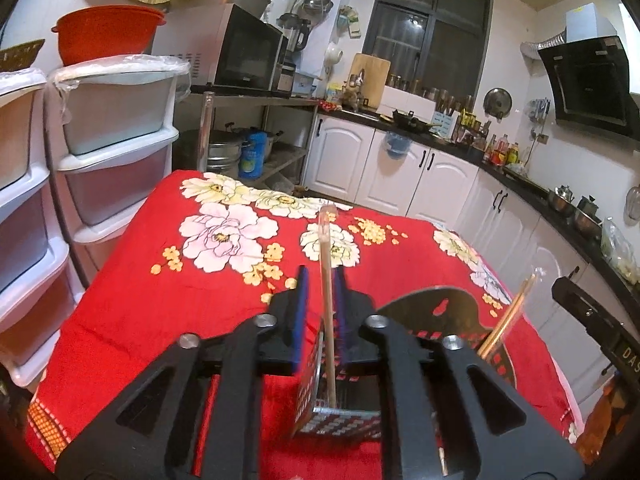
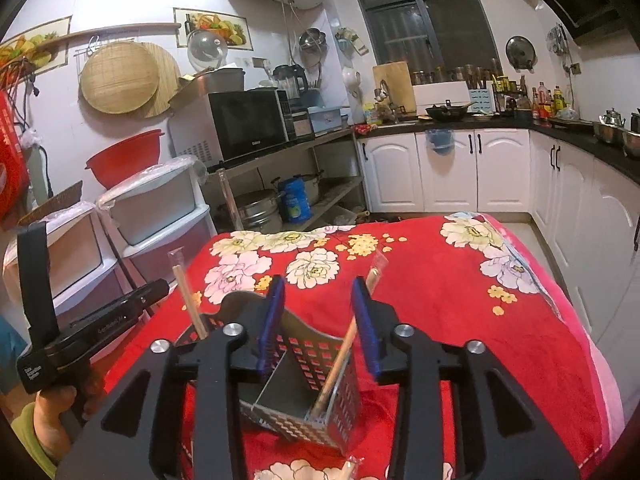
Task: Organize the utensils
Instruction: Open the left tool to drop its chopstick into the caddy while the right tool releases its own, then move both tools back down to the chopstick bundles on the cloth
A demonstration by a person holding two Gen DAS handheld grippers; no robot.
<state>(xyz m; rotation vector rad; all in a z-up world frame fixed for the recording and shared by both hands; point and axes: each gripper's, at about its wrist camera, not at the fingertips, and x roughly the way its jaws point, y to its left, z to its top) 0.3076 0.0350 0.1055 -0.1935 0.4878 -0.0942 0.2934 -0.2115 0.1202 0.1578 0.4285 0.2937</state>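
**Item: utensil holder** point(image 1: 344, 420), perforated metal, divided into compartments. It stands on the table point(image 1: 140, 280), which has a red floral cloth, directly below and in front of both your claws.

**Item: wrapped chopsticks, first pair** point(image 1: 326, 300). Foot down in the holder's near compartment, long axis close to upright. The shaft rises through the gap of your left claw point(image 1: 320, 276). That claw is released and only slightly parted: the shaft sits close to one blue pad with a clear gap to the other.

**Item: wrapped chopsticks, second pair** point(image 2: 340, 360). Foot in the holder's end compartment, leaning up and to the right. It passes just inside the right-hand pad of your right claw point(image 2: 318, 284), which stands released and well parted, gripping nothing.

**Note for the next move.** Both pairs appear delivered. Each shaft threads its own claw, so you likely need to draw back along the shaft's line. A sideways exit risks tipping the pair out.
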